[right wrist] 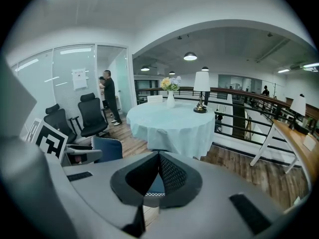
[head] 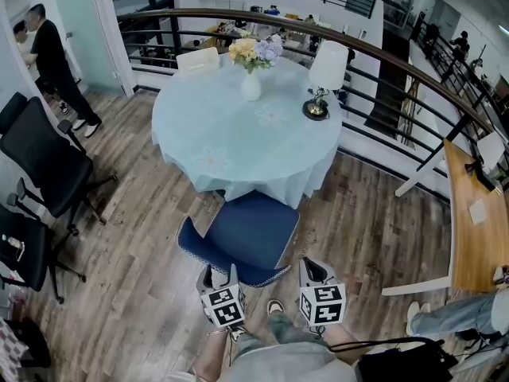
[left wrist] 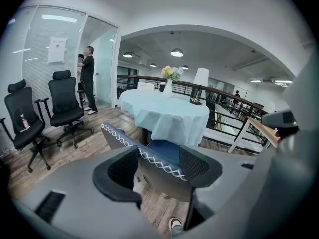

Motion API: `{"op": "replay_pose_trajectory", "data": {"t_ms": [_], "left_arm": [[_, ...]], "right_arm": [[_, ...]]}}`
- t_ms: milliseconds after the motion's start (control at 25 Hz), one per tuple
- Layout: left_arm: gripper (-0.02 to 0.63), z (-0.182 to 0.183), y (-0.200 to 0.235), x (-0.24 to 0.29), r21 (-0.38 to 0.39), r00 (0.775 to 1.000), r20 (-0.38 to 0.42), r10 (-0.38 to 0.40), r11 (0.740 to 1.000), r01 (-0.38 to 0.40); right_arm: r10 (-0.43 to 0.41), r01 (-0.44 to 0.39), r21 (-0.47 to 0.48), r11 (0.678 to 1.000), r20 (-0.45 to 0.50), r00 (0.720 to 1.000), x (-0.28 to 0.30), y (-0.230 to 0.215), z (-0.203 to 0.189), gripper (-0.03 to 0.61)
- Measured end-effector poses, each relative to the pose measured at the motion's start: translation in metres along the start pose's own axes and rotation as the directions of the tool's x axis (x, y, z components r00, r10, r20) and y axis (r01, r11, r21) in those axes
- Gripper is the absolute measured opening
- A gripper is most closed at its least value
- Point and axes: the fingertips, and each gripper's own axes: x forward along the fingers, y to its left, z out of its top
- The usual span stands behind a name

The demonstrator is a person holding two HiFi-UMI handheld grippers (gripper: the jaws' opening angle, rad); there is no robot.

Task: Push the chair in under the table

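Observation:
The blue chair [head: 248,228] stands at the near side of the round table [head: 231,138], which wears a pale blue cloth; the front of the seat reaches under the cloth's edge. Its backrest [left wrist: 149,156], edged with white stitching, curves toward me. My left gripper [head: 221,275] is open at the backrest's left part, and in the left gripper view the stitched top edge runs across the gap between its fingers [left wrist: 158,158]. My right gripper [head: 312,266] is at the backrest's right end, and its fingertips meet [right wrist: 159,156]. A bit of chair [right wrist: 155,185] shows below them.
A vase of flowers [head: 251,74] and a white lamp [head: 324,74] stand on the table. Black office chairs [head: 44,161] stand at the left, a railing [head: 390,94] runs behind the table, and a wooden desk [head: 469,205] is at the right. Two people [head: 52,62] stand far left.

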Motion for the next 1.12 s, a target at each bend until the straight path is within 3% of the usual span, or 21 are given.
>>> {"op": "replay_pose_trajectory", "data": {"t_ms": [720, 1120], "left_arm": [[0.265, 0.016, -0.022, 0.027, -0.015, 1.0, 0.012, 0.019, 1.0, -0.019], [0.265, 0.016, -0.021, 0.027, -0.01, 1.0, -0.006, 0.008, 1.0, -0.008]], "right_arm": [[-0.036, 0.037, 0.033, 0.999, -0.014, 0.999, 0.002, -0.034, -0.004, 0.017], [-0.015, 0.015, 0.031, 0.999, -0.011, 1.0, 0.002, -0.031, -0.003, 0.017]]}}
